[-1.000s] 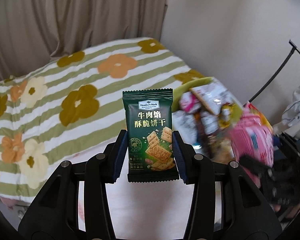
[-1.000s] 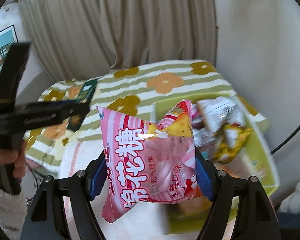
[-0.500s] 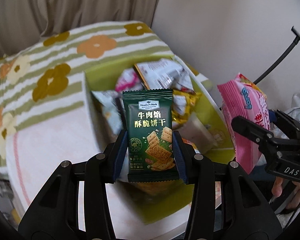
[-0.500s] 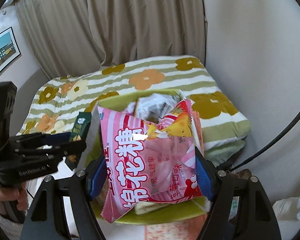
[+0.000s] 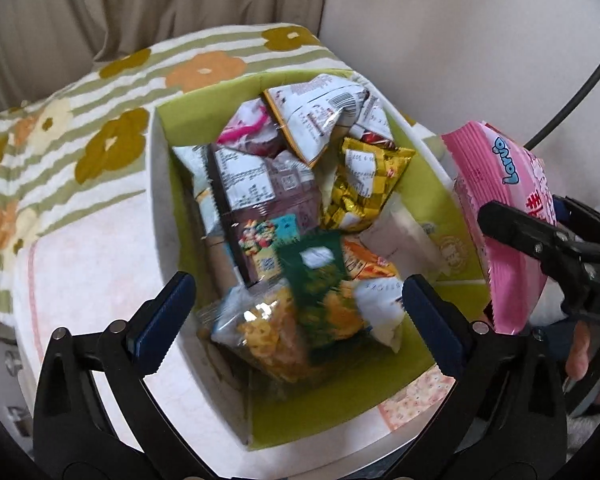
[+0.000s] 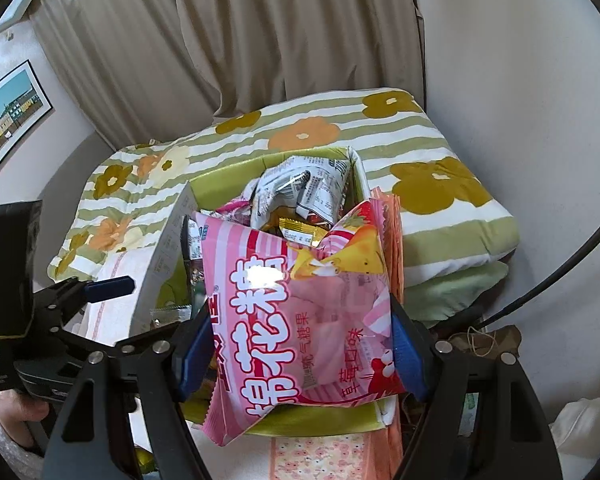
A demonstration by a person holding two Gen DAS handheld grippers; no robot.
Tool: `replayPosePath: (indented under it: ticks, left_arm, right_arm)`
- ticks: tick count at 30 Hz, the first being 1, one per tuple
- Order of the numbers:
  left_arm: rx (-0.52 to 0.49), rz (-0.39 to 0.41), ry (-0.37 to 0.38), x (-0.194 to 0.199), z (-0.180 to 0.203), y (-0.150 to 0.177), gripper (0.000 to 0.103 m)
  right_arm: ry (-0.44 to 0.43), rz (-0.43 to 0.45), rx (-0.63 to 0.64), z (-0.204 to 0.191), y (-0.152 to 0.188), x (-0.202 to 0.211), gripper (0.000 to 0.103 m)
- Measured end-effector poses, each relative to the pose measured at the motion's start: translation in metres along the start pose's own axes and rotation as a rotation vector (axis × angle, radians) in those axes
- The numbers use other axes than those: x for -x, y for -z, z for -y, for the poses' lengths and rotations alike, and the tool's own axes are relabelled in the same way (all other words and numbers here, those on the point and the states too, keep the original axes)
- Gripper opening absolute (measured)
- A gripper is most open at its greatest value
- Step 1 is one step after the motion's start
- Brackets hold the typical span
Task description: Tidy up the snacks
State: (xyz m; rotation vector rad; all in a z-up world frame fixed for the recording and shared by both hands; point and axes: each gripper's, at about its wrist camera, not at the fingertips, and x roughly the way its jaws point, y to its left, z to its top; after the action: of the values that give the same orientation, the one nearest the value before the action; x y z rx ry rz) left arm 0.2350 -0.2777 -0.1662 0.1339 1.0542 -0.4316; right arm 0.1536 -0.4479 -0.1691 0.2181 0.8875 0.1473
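Now the left gripper (image 5: 298, 308) is opening, its jaws wide; a blurred dark green cracker packet (image 5: 320, 280) sits free between them above the box (image 5: 156, 184) of snacks. Beside it, the right gripper (image 6: 300, 350) clamps a puffy pink marshmallow bag (image 6: 300, 312).

- Pink striped marshmallow bag (image 6: 300, 312): glossy plastic film (glare patch on front).
- Lime-green cardboard box (image 5: 428, 184): matt, smooth walls.
- Flowered striped quilt (image 6: 440, 160): soft matt cloth.
- Beige curtain (image 6: 260, 32): matt cloth.
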Motion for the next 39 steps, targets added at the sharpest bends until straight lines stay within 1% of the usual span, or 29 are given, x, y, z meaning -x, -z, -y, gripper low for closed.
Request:
replayPosePath:
  ticks: [3,6,12,15,16,17,19,20,22,23,28,31,34,36,39]
  left_arm:
    - [-0.002,0.026,-0.025,0.012,-0.003,0.009,0.102]
    - [0.013,0.069,-0.056,0.026,-0.009,0.015,0.103]
    - [0.086,0.146,-0.089,0.047,-0.027,0.027,0.102]
    - [0.095,0.170,-0.118,0.059,-0.032,0.034,0.102]
    - [0.095,0.179,-0.135,0.063,-0.032,0.037,0.102]
    - [0.096,0.185,-0.146,0.066,-0.033,0.040,0.102]
    - [0.104,0.193,-0.157,0.071,-0.034,0.045,0.103]
    - [0.112,0.197,-0.161,0.074,-0.037,0.049,0.103]
    - [0.126,0.202,-0.169,0.078,-0.041,0.055,0.103]
    - [0.131,0.206,-0.171,0.080,-0.043,0.058,0.102]
    - [0.139,0.255,-0.186,0.103,-0.054,0.071,0.102]
    - [0.137,0.294,-0.195,0.122,-0.061,0.074,0.103]
    - [0.146,0.358,-0.208,0.151,-0.067,0.077,0.103]
    - [0.159,0.395,-0.216,0.171,-0.072,0.079,0.103]
    - [0.170,0.478,-0.227,0.206,-0.077,0.089,0.103]
  right_arm:
    - [-0.001,-0.011,-0.003,0.001,-0.004,-0.003,0.073]
    - [0.003,-0.019,0.015,0.000,-0.004,-0.005,0.073]
    - [-0.007,-0.037,0.076,-0.014,-0.009,-0.014,0.074]
    - [-0.008,-0.052,0.091,-0.019,-0.015,-0.024,0.080]
    - [-0.003,-0.047,0.098,-0.020,-0.016,-0.026,0.088]
    - [0.007,-0.040,0.104,-0.021,-0.015,-0.026,0.091]
    - [0.012,-0.024,0.118,-0.023,-0.015,-0.024,0.092]
    - [0.011,-0.024,0.126,-0.025,-0.013,-0.023,0.093]
    - [0.015,-0.045,0.146,-0.028,-0.009,-0.023,0.099]
    - [0.015,-0.047,0.150,-0.030,-0.007,-0.022,0.099]
    - [0.007,0.009,0.121,-0.040,0.003,0.000,0.099]
    - [0.012,0.056,0.109,-0.054,0.004,0.023,0.099]
    - [0.043,0.107,0.102,-0.072,0.004,0.049,0.099]
    - [0.044,0.149,0.099,-0.086,0.005,0.071,0.099]
    - [0.045,0.241,0.115,-0.110,0.009,0.108,0.099]
